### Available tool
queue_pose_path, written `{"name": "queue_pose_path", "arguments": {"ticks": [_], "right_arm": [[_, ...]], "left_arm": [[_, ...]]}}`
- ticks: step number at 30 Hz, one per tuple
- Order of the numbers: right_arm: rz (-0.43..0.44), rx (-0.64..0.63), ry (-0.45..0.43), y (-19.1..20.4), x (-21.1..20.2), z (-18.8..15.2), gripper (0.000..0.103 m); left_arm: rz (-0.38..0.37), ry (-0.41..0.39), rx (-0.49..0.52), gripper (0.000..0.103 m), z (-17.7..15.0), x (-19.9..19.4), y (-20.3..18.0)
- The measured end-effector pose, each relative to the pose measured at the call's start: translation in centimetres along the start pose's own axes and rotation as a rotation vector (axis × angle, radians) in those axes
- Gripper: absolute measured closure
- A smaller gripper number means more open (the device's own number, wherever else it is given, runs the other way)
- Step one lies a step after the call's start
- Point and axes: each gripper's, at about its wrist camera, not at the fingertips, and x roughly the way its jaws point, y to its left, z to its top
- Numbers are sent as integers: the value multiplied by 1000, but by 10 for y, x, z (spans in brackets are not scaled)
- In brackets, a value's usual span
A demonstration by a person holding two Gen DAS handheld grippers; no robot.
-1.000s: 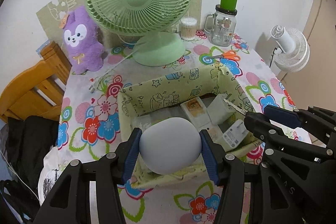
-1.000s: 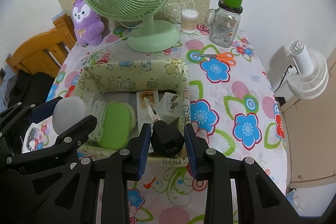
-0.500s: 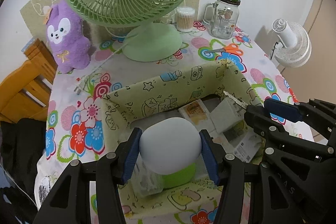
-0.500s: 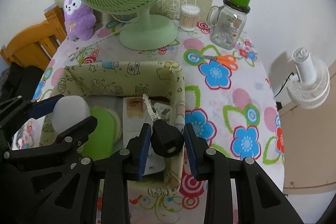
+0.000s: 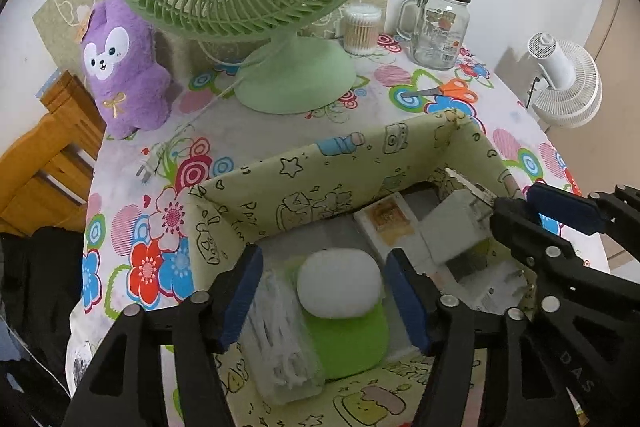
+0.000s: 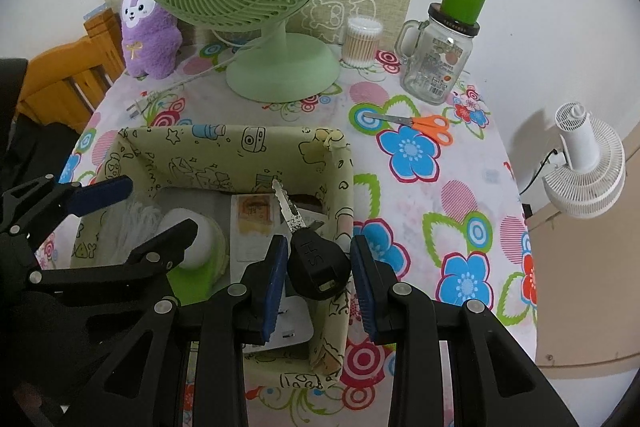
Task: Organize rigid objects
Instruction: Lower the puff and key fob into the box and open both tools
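Note:
A yellow-green cartoon-print box point(image 5: 320, 167) stands on the flowered table. Inside it a white egg-shaped object point(image 5: 339, 283) lies on a bright green pad point(image 5: 352, 339), next to a white fringed bundle point(image 5: 276, 327). My left gripper point(image 5: 322, 279) hovers over the box with its jaws opening. The egg sits between the pads, and neither pad touches it. My right gripper point(image 6: 320, 263) is shut on a black-headed key point(image 6: 316, 259), whose blade points into the box point(image 6: 192, 155) near its right wall. White cartons point(image 5: 452, 227) lie in the box's right half.
At the back stand a green desk fan point(image 5: 292, 79), a purple plush toy point(image 5: 124, 67), a cotton-swab tub point(image 5: 362, 29) and a glass jar with a green cap point(image 5: 440, 23). Orange scissors point(image 6: 428, 125) lie right of the box. A white fan point(image 6: 588, 163) stands beyond the table's right edge, a wooden chair point(image 5: 44, 163) at the left.
The left jaws have parted and the white egg, gripped before, now lies on the green pad in the box. Both grippers came forward and lower over the box. The key stays gripped.

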Motion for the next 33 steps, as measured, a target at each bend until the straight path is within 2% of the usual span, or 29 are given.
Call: {"name": "queue_pose_path", "arguments": {"ticks": [6,11,15,17,22,33], "right_arm": [[-4,0,5,2,-1,0,68],[21,0,14,7,-5,-2,68],[58,5,24,14,-8,-4,68],[80,10,31,18,-9,-6,68],[108,11,40,31,-11,-9,68],[119,21,55,43,-13,-20,67]], "left_arm": [[0,15,-7,28,0,-3,5],[62,-10,28,22,-3,-15,8],[96,-7,34,19,-8,-22,15],[125,1,25,15,-11,-25,19],[155,10,-4,15,-21,-31,30],[139,44,-21,15,-37,-33,37]]}}
